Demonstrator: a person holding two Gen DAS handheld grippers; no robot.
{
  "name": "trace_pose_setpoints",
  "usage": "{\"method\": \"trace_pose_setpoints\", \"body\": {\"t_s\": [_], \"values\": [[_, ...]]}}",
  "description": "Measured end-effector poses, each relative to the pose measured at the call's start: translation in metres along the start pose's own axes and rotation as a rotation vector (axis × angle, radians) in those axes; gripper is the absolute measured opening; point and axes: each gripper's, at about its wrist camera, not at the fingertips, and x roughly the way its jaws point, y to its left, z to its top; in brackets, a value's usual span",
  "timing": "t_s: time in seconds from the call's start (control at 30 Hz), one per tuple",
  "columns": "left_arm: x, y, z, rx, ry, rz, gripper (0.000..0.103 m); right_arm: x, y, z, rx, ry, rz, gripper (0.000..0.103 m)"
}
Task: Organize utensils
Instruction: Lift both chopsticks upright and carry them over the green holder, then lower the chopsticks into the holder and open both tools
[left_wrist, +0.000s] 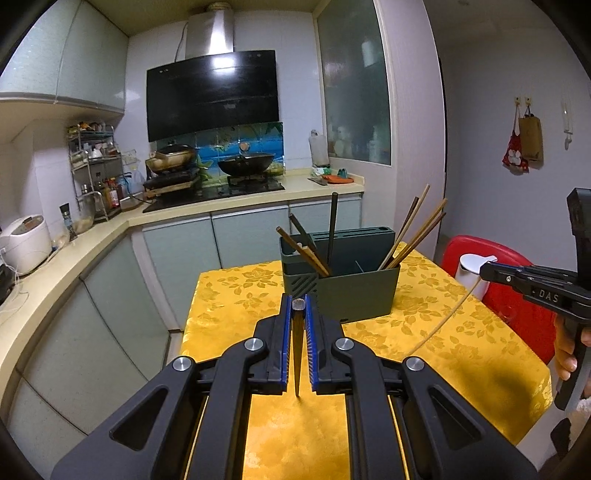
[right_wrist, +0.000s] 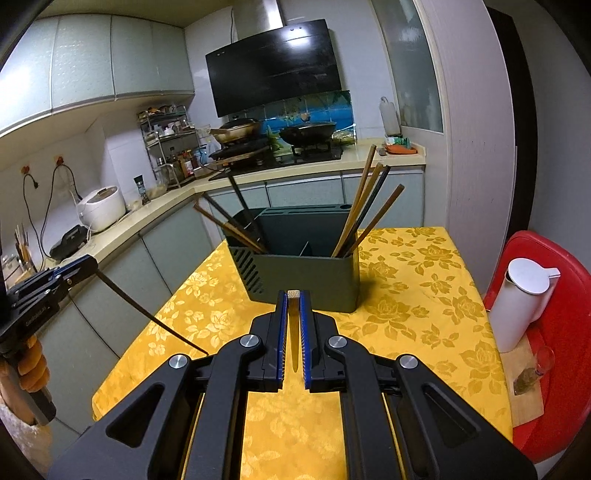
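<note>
Yellow floral cloth covers the bench (right_wrist: 424, 280) in a small kitchen, stove and hood behind. On it stands a green holder (right_wrist: 306, 273), with chopsticks leaning in its left (right_wrist: 236, 229) and right (right_wrist: 365, 206) compartments. Left claw (left_wrist: 297, 314) is clamped on a dark chopstick (left_wrist: 297, 354), held above the cloth just short of the holder. Right claw (right_wrist: 293, 301) is clamped on a pale chopstick (right_wrist: 294, 339), also raised near the holder's front wall.
</note>
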Motion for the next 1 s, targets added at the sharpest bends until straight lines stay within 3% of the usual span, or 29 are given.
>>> {"method": "trace_pose_setpoints", "body": {"t_s": [0.43,1.0], "values": [[0.034,-0.016,0.062,0.019,0.013,-0.088,0.007,0.011,-0.006,0.058,-0.024,-0.024,-0.019,0.007],[0.060,-0.045,0.175,0.037,-0.120,-0.131,0.007,0.033,-0.009,0.145,-0.050,-0.060,-0.065,0.007]]}}
